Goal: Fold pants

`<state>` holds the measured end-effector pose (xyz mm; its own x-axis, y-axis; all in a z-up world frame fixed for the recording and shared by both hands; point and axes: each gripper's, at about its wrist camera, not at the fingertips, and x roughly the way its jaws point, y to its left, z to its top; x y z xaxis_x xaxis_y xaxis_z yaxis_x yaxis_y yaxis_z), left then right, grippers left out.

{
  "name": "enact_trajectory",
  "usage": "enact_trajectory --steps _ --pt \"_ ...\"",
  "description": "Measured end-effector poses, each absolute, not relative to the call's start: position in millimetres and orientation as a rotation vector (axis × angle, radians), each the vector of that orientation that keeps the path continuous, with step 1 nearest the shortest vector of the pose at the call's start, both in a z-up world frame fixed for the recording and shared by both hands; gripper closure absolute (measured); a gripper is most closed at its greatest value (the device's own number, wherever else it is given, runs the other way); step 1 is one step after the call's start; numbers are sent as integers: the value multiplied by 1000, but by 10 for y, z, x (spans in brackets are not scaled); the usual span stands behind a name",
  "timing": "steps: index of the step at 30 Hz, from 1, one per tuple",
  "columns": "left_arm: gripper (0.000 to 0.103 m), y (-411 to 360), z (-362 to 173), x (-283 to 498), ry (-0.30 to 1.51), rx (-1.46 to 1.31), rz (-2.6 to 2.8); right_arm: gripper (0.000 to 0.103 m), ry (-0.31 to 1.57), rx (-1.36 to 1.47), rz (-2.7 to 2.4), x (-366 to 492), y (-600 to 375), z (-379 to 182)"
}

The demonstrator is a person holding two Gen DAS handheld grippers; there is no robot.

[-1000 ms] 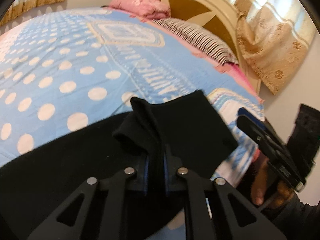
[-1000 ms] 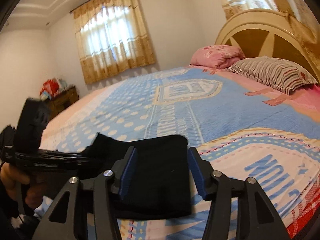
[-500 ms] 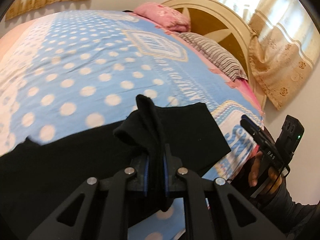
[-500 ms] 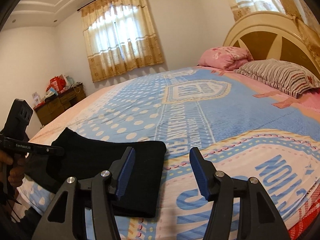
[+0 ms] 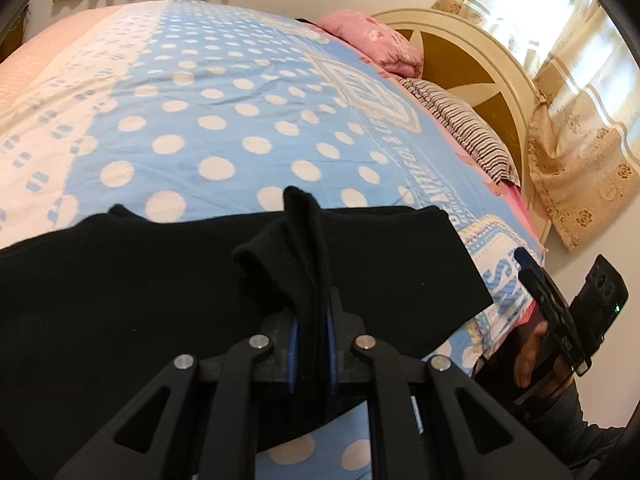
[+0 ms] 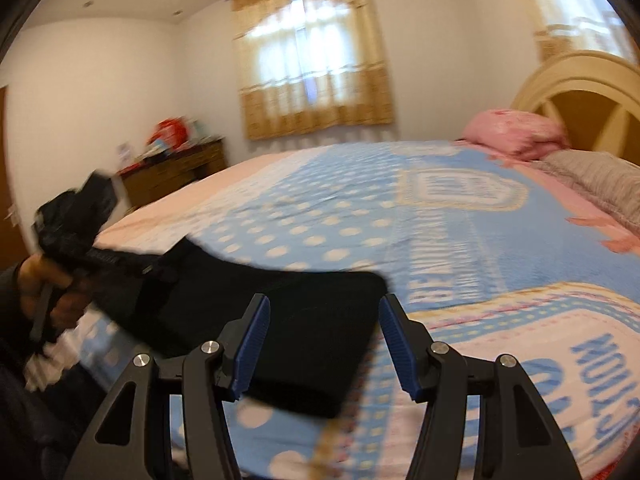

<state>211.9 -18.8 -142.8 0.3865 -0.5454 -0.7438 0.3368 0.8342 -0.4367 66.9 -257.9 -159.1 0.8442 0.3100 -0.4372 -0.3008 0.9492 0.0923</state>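
Over the bed (image 5: 224, 92), the left hand-held gripper (image 5: 311, 320) pinches the black pants (image 5: 120, 280); the right hand-held gripper (image 6: 320, 344) seemingly gapes empty.

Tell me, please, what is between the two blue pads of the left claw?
A bunched fold of the black pants sits between the pads of the left claw, which is shut on it. The left wrist view shows this.

Polka-dot bedspread (image 5: 224, 120), pink pillow (image 5: 372, 40), perhaps a dresser (image 6: 172, 172)

Black pants (image 5: 400, 272) between the left gripper's (image 5: 311, 320) blue pads — beyond them, a light-blue bedspread (image 5: 224, 112) with white dots.
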Motion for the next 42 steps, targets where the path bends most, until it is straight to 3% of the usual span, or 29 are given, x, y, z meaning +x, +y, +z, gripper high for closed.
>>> enact_trajectory --steps 10,18,21,23,32,38,42 --pt "91 -139 -1641 2138 1062 -207 -524 44 699 -80 410 868 -2228 -1969" --pt "81 -258 -1610 2051 998 -36 -479 44 771 -62 417 879 -2249 -2039" --pt "69 -228 -1526 2021 945 6 -452 44 744 -45 426 853 -2268 -1904" --pt "52 -181 -1463 2034 913 7 -437 44 707 -31 424 853 -2283 -1775" --pt "43 -265 -1512 2318 885 97 -294 44 681 7 333 1347 -2286 -1589" --pt "30 -302 -1660 2367 893 151 -246 44 783 80 315 1675 -2334 -1836" --pt "27 -259 -1666 2328 886 145 -256 44 805 91 312 1650 -2388 -1969"
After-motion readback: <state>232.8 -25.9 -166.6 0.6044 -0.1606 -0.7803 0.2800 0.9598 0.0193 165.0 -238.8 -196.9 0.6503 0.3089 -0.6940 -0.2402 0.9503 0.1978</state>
